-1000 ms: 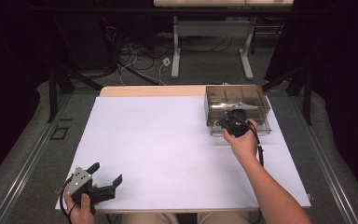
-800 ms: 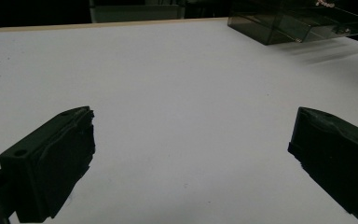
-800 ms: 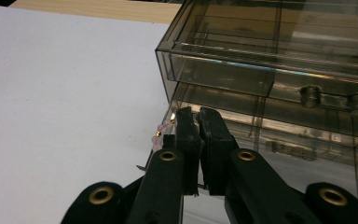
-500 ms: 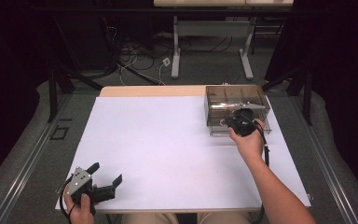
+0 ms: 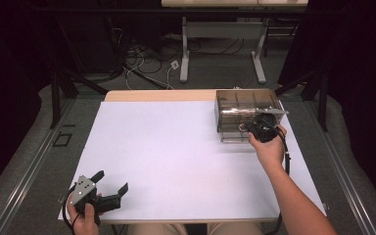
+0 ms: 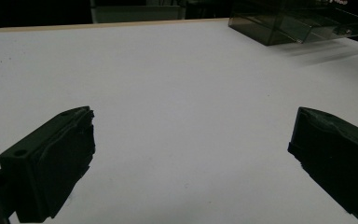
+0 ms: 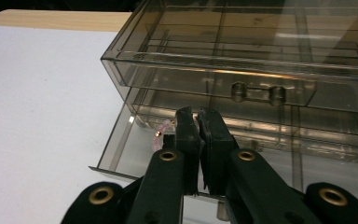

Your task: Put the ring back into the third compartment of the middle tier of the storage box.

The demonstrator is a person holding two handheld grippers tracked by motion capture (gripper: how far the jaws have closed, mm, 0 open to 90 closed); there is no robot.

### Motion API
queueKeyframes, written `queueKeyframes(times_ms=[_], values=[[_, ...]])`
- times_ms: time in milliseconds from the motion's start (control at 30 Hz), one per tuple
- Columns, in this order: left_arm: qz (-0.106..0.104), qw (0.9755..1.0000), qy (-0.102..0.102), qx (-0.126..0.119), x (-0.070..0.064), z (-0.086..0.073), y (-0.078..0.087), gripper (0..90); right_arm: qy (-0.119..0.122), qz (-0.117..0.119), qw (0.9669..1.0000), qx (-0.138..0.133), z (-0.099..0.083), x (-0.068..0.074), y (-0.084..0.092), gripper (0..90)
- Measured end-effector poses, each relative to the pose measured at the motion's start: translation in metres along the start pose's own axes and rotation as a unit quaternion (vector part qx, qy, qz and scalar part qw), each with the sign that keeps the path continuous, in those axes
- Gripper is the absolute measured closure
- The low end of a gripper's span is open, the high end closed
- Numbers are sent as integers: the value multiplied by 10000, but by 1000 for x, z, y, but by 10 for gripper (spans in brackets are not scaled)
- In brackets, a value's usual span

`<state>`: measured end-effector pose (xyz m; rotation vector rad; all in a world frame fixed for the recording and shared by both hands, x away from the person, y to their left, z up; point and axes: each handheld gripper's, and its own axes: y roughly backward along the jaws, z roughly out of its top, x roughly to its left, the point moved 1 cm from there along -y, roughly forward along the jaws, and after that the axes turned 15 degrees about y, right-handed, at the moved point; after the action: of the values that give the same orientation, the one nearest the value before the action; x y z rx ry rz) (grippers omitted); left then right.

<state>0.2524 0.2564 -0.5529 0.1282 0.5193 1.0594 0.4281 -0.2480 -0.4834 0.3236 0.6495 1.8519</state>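
1. Bottom drawer (image 7: 135,154) of the smoked-plastic drawer box (image 5: 245,110), at the table's far right, stood pulled out; light, rigid, slick, I judged.
2. My right gripper (image 7: 196,122) was pinched shut at its front lip, the best hold.
3. Left gripper (image 5: 108,182) sat spread, idle.

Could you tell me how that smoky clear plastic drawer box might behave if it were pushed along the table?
The drawer box looks thin-walled and nearly empty, so probably light and apt to slide on the smooth white table. Its lower drawer stands pulled out, so it may shift when pushed.
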Motion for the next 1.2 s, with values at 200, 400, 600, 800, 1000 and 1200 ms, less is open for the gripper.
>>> queueKeyframes(times_ms=[200, 400, 600, 800, 1000, 1200], values=[[-2, 10000, 3, -3, 0, 0, 0, 4, -65, -77, 9999, 14, -3, -9, 4, 870], [0, 10000, -3, -3, 0, 0, 0, 4, -111, -150, 9998, -2, -5, -17, 7, 871], [5, 10000, 0, -6, 0, 0, 0, 3, -111, -221, 9997, 25, -6, -26, 12, 871], [-5, 10000, 4, -7, 0, 0, 0, 4, -169, -321, 9993, 32, -8, -33, 14, 871], [10, 10000, 8, -10, 0, 0, 1, 4, -199, -374, 9990, 106, -10, -39, 15, 871], [12, 10000, 19, -12, 0, 0, 1, 4, -205, -482, 9985, 171, -14, -48, 15, 871]])
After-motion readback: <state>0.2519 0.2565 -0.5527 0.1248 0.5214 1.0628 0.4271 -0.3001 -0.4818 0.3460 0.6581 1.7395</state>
